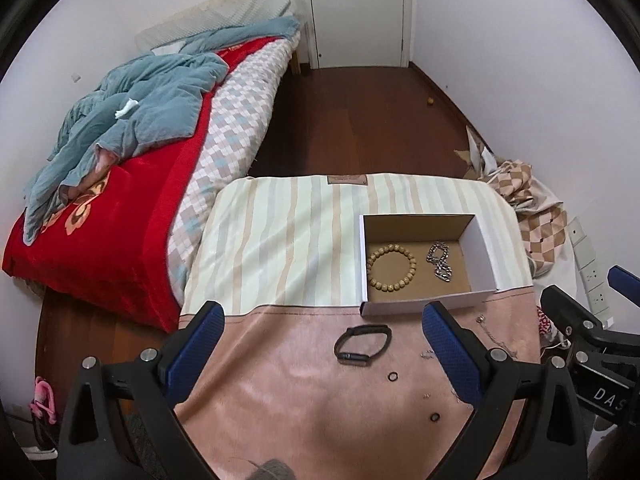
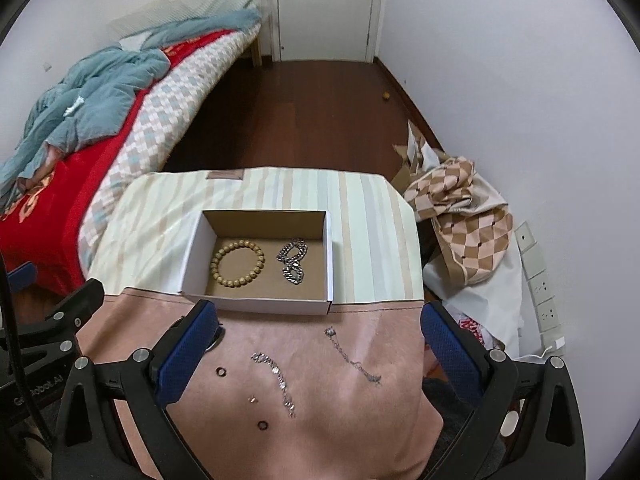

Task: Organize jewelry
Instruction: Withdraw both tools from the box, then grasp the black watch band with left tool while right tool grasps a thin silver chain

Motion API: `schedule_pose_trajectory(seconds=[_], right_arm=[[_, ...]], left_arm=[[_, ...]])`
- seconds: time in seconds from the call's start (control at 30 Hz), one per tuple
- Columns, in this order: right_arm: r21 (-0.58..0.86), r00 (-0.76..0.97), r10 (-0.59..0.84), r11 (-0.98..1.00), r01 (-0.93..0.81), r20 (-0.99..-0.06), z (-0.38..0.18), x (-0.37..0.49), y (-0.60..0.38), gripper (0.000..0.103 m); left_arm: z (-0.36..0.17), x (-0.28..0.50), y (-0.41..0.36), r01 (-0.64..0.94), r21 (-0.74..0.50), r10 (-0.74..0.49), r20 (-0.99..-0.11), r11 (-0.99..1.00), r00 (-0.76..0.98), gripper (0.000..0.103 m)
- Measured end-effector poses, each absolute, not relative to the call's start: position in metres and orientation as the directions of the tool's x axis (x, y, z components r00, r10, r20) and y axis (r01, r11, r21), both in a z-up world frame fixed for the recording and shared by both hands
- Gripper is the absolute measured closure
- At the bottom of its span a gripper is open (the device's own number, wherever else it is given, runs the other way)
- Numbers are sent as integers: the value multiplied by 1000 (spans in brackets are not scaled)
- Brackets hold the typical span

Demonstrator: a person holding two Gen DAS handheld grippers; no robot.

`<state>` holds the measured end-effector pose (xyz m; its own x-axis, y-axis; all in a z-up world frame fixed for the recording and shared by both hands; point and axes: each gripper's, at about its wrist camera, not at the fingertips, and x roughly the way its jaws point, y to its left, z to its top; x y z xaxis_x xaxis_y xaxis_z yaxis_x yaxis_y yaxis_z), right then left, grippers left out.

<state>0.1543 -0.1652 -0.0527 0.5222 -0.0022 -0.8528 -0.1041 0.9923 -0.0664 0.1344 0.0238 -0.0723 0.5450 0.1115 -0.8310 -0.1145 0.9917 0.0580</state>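
Note:
An open cardboard box [image 1: 478, 240] [image 2: 192, 258] sits on the cloth-covered table and holds a wooden bead bracelet [image 1: 391, 267] [image 2: 237, 264] and a silver chain [image 1: 441, 260] [image 2: 293, 261]. In front of it on the pink cloth lie a black wristband [image 1: 363, 345], two dark rings [image 1: 393, 377] [image 1: 434, 417] [image 2: 221, 371] [image 2: 262, 425], a tiny stud [image 2: 252, 399] and two thin silver chains [image 2: 276, 380] [image 2: 352, 358]. My left gripper [image 1: 330, 344] is open above the wristband. My right gripper [image 2: 320, 344] is open above the thin chains.
A bed [image 1: 132, 184] with red and blue bedding stands at the left. A checkered cloth pile [image 2: 468, 208] and wall sockets [image 2: 540, 280] are at the right. A white door [image 1: 356, 12] is at the back across the dark wooden floor.

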Motion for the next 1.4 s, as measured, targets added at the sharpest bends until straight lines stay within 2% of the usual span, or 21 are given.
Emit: schedule_pose_trajectory(seconds=[0.37,0.6,0.73,0.97,1.03,1.1,1.2,1.33,1.4], right_arm=[[-64,605,4,994,-90,-796,-7,99,-171,0],[-41,612,20,995,-86,-791,-1,85,-173,0],[-5,565,39,997,-75,-824,-28,87,-179,0],[57,358,75,997,-58,-931,-148,96,-186,1],[68,301,79,997,-47,-950,-183,97,-188,6],[64,272,74,997,-43,-959,-208,95,-190,22],[64,243,74,997,-47,-967,-237,94,-190,38],[56,244,74,995,-79,-967,-256,94,-182,46],[-3,281,31,993,-121,-959,-259,91,-171,52]], left_arm=[[-38,88,20,-123,51,116,-776,991,620,2],[-44,78,26,-163,67,155,-769,984,621,2],[-78,77,37,-204,97,198,-799,974,567,2],[-164,76,58,-254,175,265,-884,951,385,2],[-180,75,61,-257,196,280,-894,946,349,2],[-196,76,64,-260,209,287,-907,943,310,2],[-209,80,66,-259,223,294,-914,940,281,2],[-223,85,62,-243,236,297,-920,941,257,2],[-226,89,61,-233,238,295,-922,943,252,2]])
